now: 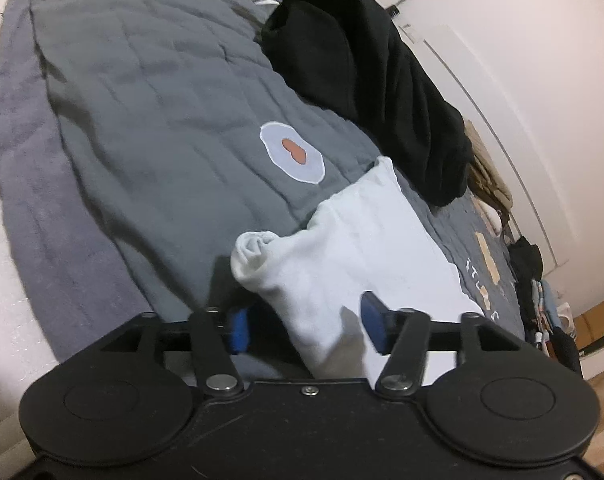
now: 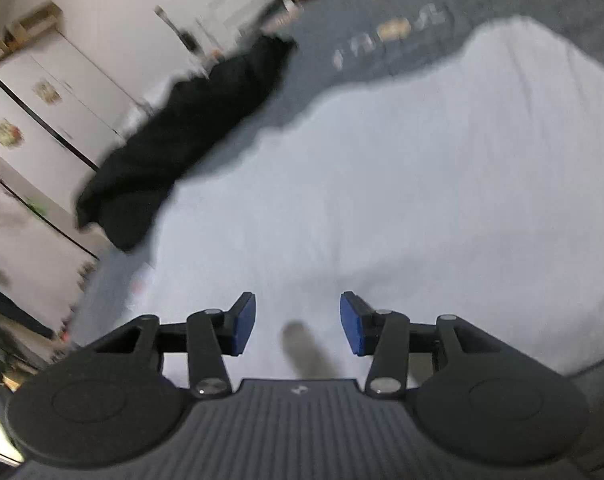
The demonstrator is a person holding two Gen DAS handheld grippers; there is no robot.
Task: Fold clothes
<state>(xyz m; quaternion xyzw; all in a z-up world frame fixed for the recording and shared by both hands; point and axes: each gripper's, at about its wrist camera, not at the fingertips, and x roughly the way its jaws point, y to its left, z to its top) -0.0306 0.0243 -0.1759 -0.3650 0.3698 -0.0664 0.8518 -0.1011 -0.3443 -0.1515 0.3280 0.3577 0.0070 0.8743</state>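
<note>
A white garment [image 1: 365, 240] lies folded on the grey quilt [image 1: 142, 100], its near left corner rolled up. My left gripper [image 1: 306, 326] is open and low over the garment's near end. The cloth runs between the blue pads [image 1: 238, 330], which do not press on it. In the blurred right wrist view the same white garment [image 2: 381, 200] fills the middle. My right gripper [image 2: 298, 322] hovers open over it, with nothing held between its blue pads [image 2: 351, 322].
A black garment [image 1: 365, 60] lies heaped on the bed beyond the white one, also visible as the black garment [image 2: 174, 148]. The quilt has a fried-egg patch [image 1: 292, 152]. Tan clothes [image 1: 485, 172] and floor clutter [image 1: 537, 292] are at the right. White cupboards [image 2: 42, 92] stand by the wall.
</note>
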